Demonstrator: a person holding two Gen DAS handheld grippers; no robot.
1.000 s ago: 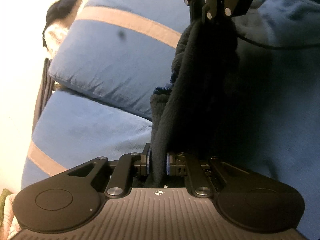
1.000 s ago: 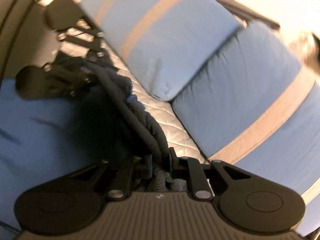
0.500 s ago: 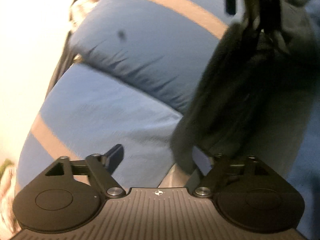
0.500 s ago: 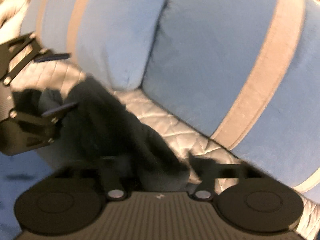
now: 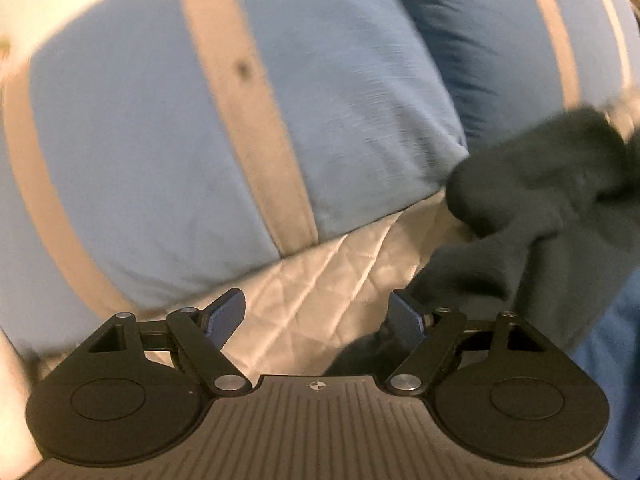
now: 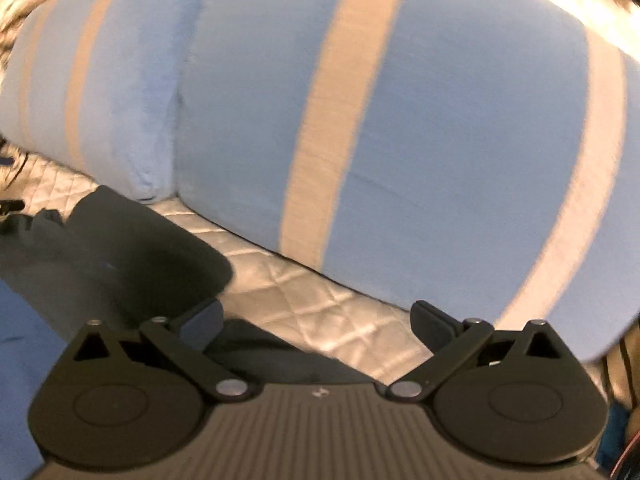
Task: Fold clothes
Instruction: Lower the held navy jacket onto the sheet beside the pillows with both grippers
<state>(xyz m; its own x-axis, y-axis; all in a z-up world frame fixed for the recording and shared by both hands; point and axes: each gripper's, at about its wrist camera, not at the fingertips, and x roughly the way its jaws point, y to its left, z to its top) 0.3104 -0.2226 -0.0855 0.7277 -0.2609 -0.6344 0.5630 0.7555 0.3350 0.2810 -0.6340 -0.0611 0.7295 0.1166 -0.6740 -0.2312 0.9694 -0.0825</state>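
A dark fleece garment (image 5: pixel 528 216) lies bunched on the quilted white bed cover (image 5: pixel 320 280), at the right of the left wrist view. In the right wrist view the same garment (image 6: pixel 132 248) spreads at the lower left. My left gripper (image 5: pixel 318 316) is open, with its right finger touching the garment's edge and only quilt between the fingers. My right gripper (image 6: pixel 316 322) is open too, just right of the garment, with a dark fold under its base.
Two big light-blue pillows with beige stripes (image 5: pixel 192 128) (image 6: pixel 400 140) lean at the back of the bed, close ahead of both grippers. Blue cloth (image 5: pixel 612 368) lies at the lower right of the left wrist view and at the left edge (image 6: pixel 20 344) of the right one.
Both grippers held the dark garment stretched between them a second ago. They have let go and stand open, and the garment has dropped onto the quilt. Both views have swung toward the pillows.
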